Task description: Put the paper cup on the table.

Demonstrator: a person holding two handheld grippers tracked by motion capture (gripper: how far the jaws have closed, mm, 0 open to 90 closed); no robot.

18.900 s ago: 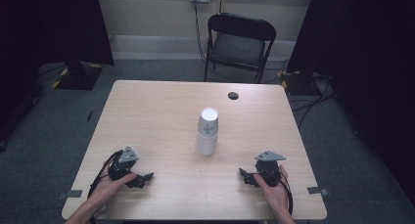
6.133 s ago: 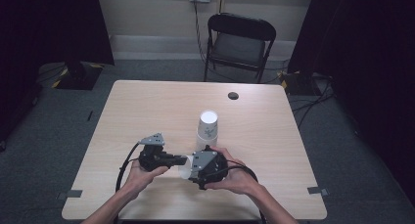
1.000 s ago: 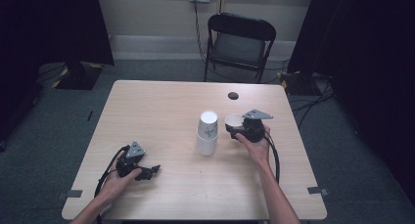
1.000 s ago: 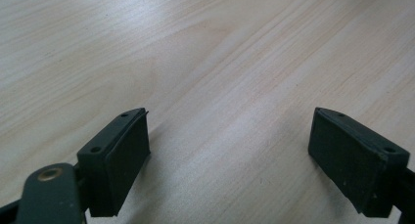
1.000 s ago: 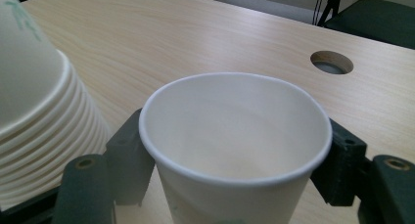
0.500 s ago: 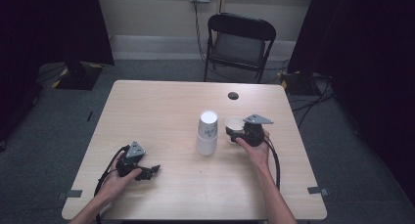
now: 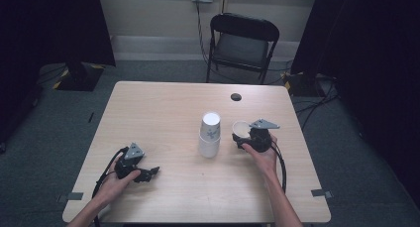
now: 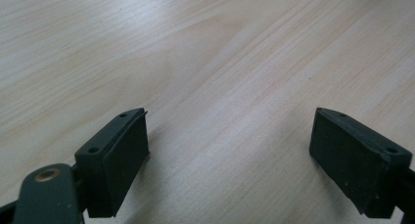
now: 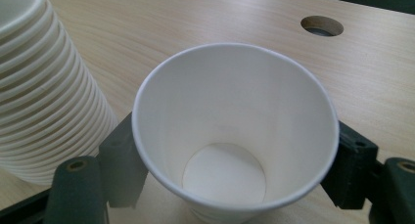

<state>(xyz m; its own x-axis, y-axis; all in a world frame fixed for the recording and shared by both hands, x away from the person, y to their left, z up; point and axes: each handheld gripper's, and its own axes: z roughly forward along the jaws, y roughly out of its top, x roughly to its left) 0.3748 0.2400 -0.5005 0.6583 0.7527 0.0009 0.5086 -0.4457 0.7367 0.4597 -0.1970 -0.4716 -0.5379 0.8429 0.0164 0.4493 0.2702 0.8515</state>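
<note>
Right gripper [image 7: 241, 136] has a single paper cup [image 9: 235, 131] pinched between its jaws, one jaw on either side of the cup wall, mouth tilted up toward its camera. It sits just right of the stack of cups [image 7: 210, 134] near the middle of the table [image 7: 163, 108], close beside it but apart. The cup's long axis runs roughly upright, tipped a little. The right hand is clearly the nearer one to the stack. Over by the near left corner, the left gripper [image 7: 148, 173] rests low over bare wood, jaws spread wide, nothing between them, well away from the cups.
</note>
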